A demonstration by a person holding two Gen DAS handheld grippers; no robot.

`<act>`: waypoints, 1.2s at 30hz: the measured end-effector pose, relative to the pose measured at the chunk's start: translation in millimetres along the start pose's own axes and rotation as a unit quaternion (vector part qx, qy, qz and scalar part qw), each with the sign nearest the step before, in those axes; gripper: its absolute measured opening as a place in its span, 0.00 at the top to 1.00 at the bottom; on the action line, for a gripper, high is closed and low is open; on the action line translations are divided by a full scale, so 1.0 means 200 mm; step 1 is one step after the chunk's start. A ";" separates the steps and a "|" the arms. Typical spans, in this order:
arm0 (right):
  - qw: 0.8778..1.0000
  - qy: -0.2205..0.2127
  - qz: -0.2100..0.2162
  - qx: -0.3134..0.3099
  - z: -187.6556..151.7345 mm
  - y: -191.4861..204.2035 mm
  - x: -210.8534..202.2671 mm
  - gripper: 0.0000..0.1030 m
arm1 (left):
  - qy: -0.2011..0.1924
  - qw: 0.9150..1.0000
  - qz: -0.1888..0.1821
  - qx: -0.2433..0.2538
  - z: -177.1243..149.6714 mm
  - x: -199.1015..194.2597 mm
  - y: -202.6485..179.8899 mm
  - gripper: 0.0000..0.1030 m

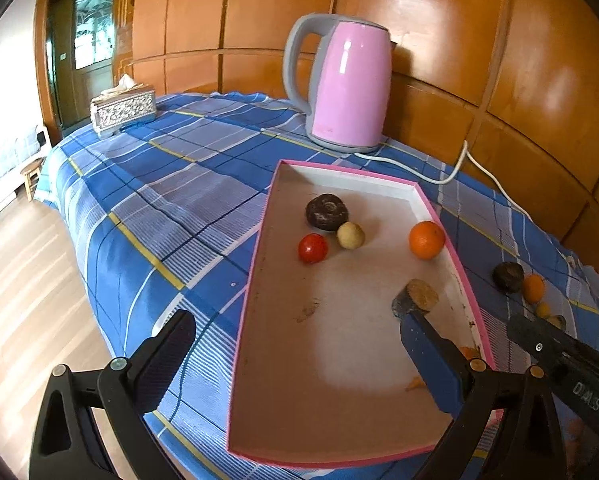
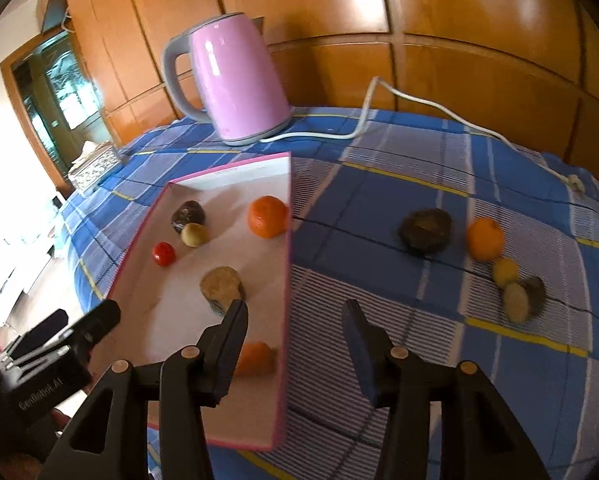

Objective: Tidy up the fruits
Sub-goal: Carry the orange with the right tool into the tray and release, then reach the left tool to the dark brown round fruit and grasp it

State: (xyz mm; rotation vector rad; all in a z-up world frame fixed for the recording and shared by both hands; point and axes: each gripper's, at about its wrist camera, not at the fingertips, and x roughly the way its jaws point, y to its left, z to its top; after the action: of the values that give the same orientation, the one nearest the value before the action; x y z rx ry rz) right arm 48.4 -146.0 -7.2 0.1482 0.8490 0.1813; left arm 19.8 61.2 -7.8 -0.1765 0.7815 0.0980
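A pink-rimmed shallow box (image 1: 255, 264) (image 2: 289, 208) lies on the blue plaid cloth. In it are a dark round fruit (image 1: 326, 211), a pale small fruit (image 1: 350, 235), a red tomato (image 1: 312, 248), an orange (image 1: 426, 240) (image 2: 267, 216), a cut brown fruit half (image 1: 419, 295) (image 2: 222, 287) and an orange piece (image 2: 253, 358). On the cloth to the right lie a dark fruit (image 2: 425, 231), an orange (image 2: 484, 239), a yellow fruit (image 2: 505, 273) and a cut half (image 2: 522, 299). My left gripper (image 1: 295, 340) is open over the box. My right gripper (image 2: 295, 320) is open above the box's right rim.
A pink kettle (image 1: 345, 84) (image 2: 235, 80) stands behind the box, its white cord (image 2: 379, 108) trailing right. A silver tissue box (image 1: 122, 110) sits at the far left corner. Wood panelling runs behind. The table edge drops to the floor on the left.
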 end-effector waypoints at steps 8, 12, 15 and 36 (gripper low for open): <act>0.999 -0.014 -0.041 0.022 -0.06 -0.12 -0.07 0.52 | 0.006 1.000 -0.014 0.024 -0.02 0.00 -0.06 0.00; 0.997 -0.017 -0.058 0.039 -0.09 -0.18 -0.10 0.52 | 0.011 0.999 -0.023 0.036 -0.03 0.00 -0.09 0.00; 0.996 -0.019 -0.075 0.052 -0.11 -0.23 -0.12 0.52 | 0.015 0.999 -0.027 0.040 -0.04 0.00 -0.10 0.00; 0.972 -0.020 -0.179 0.153 -0.26 -0.67 -0.24 0.52 | 0.034 0.991 -0.092 0.093 -0.09 0.00 -0.25 0.00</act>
State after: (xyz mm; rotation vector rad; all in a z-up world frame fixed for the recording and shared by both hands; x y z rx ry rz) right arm -8.6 -285.1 -32.2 0.2818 0.8450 -0.2931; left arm 15.4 7.8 -14.3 -0.0755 0.8350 -0.1556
